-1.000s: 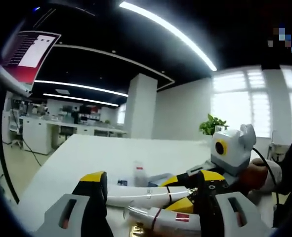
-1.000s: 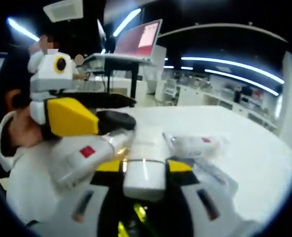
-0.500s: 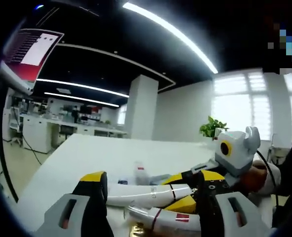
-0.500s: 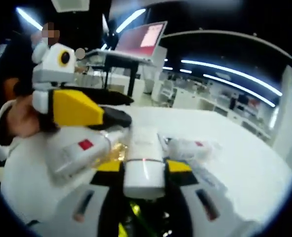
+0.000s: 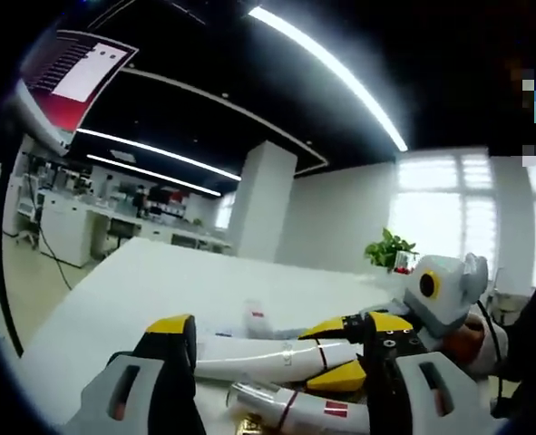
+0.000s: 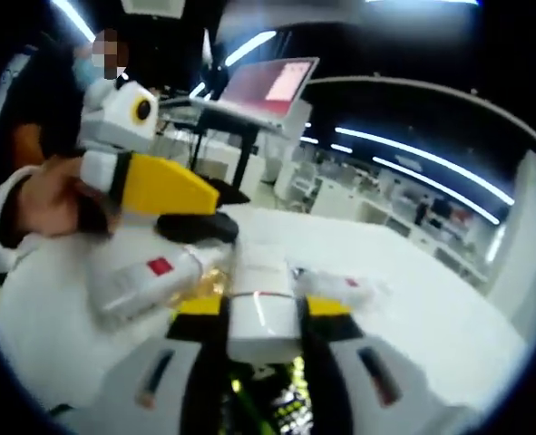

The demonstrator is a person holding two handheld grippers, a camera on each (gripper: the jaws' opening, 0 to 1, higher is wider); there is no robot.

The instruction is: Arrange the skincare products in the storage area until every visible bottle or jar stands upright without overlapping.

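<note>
My right gripper (image 6: 263,304) is shut on a white tube (image 6: 262,313) that points forward over the white table (image 6: 449,308). In the left gripper view the same tube (image 5: 268,358) lies crosswise, pinched by the right gripper (image 5: 340,352) coming in from the right. My left gripper (image 5: 277,324) stands open, its jaws wide apart. Low between them lies a white bottle (image 5: 299,410) with a red label and a clear cap, not touching the left jaw. The right gripper view shows this bottle (image 6: 145,276) on its side under the left gripper (image 6: 204,213).
A small white bottle with a red mark (image 5: 254,317) lies further out on the table. A clear-wrapped item with a red label (image 6: 340,290) lies just right of the tube. A laptop (image 6: 268,86) sits on a stand beyond. A person's hand (image 6: 50,204) holds the left gripper.
Both views have tilted slightly. The left gripper stands a little higher in the right gripper view. The tube stays in the right gripper, and the labelled bottle still lies on its side.
</note>
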